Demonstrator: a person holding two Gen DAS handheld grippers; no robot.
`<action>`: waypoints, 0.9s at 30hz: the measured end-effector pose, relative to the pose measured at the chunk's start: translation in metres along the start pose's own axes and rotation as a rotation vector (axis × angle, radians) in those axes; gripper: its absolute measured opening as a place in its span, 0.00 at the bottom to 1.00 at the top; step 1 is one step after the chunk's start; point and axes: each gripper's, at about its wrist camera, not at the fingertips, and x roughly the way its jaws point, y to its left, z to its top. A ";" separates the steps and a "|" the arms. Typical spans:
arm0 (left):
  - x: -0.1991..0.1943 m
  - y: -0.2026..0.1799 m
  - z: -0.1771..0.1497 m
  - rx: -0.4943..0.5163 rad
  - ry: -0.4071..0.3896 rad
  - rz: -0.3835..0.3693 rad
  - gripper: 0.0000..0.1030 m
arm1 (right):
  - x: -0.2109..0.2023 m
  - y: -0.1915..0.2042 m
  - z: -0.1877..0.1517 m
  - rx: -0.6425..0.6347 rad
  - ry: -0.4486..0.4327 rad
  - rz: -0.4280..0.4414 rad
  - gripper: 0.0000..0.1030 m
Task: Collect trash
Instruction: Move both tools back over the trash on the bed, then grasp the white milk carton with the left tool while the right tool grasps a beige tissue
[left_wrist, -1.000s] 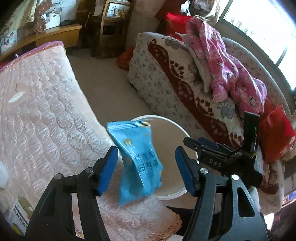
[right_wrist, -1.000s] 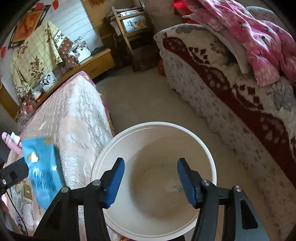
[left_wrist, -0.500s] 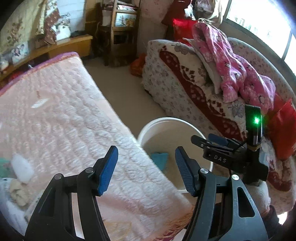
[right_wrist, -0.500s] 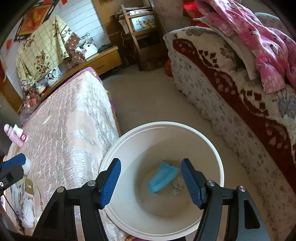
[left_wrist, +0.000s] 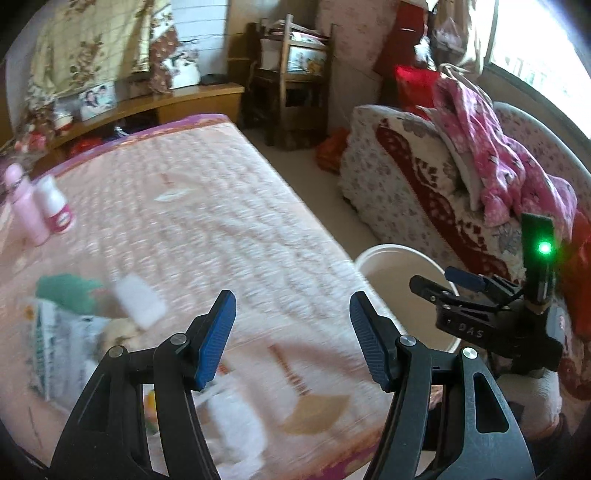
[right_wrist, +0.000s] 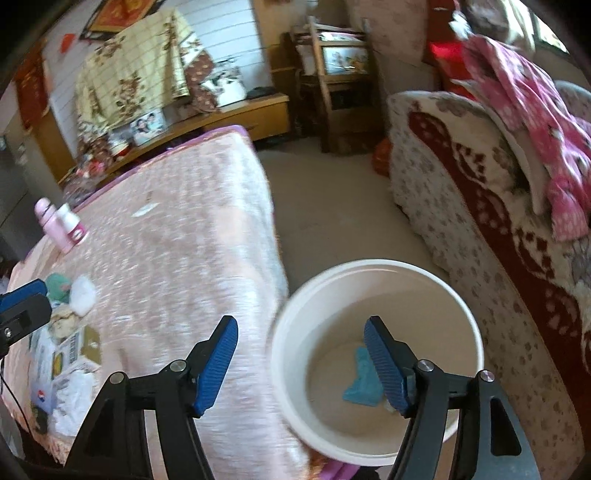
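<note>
Bottles (left_wrist: 37, 206) stand far left on the pink quilt (left_wrist: 207, 221), wrappers (left_wrist: 74, 332) near the empty, parted left gripper (left_wrist: 291, 332); right gripper (right_wrist: 301, 360) opening, empty, above the white bucket (right_wrist: 376, 266) holding a blue packet (right_wrist: 360, 384)

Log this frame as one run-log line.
phase: between picks | blue wrapper: in white bucket | left tongs: open, empty | right tongs: opening, empty | remaining trash: on bed
</note>
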 end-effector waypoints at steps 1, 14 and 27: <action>-0.005 0.009 -0.003 -0.008 -0.003 0.011 0.61 | -0.001 0.008 0.001 -0.010 -0.001 0.013 0.67; -0.062 0.137 -0.049 -0.122 -0.008 0.153 0.61 | 0.012 0.128 -0.004 -0.186 0.056 0.190 0.71; -0.061 0.242 -0.087 -0.242 0.041 0.238 0.61 | 0.045 0.240 -0.008 -0.318 0.146 0.333 0.71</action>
